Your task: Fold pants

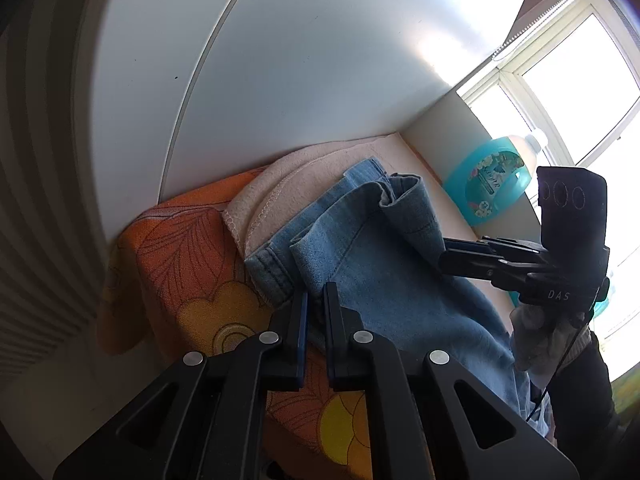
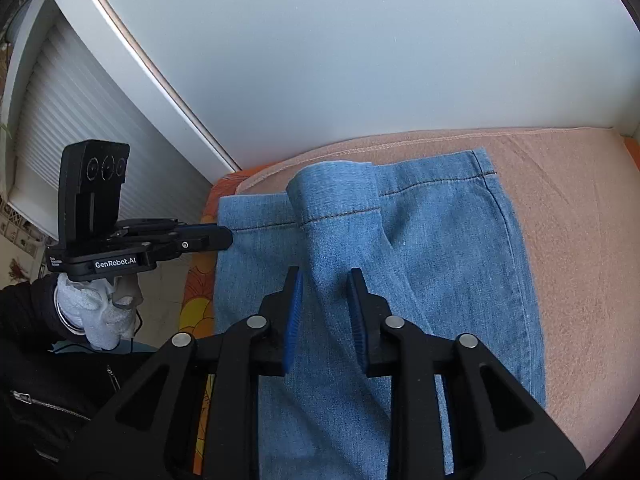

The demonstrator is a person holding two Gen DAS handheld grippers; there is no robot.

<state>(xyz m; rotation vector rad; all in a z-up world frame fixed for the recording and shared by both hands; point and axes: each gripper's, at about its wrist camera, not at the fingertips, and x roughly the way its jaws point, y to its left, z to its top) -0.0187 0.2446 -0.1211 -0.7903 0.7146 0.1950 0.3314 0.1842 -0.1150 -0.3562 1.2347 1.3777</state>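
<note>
Light blue denim pants point(image 2: 400, 264) lie flat on a peach towel point(image 2: 568, 240), hem end toward the wall, with one cuff point(image 2: 332, 188) folded over and a raised ridge running down the middle. My right gripper point(image 2: 324, 276) hovers over that ridge with its jaws open and the denim between the blue pads, which do not press on it. In the left wrist view the right gripper point(image 1: 442, 258) rests at the far side of the pants point(image 1: 380, 264). My left gripper point(image 1: 319, 292) is shut on the pants' near edge; in the right wrist view the left gripper point(image 2: 228, 238) sits at the left edge by the hem.
An orange flowered cloth point(image 1: 180, 264) lies under the towel point(image 1: 296, 176). A white wall point(image 2: 360, 60) runs close behind. A turquoise bottle point(image 1: 494, 178) stands at the corner below a window point(image 1: 580, 92). Slatted shutters point(image 2: 80, 120) are at left. A gloved hand point(image 2: 96, 316) holds the left gripper.
</note>
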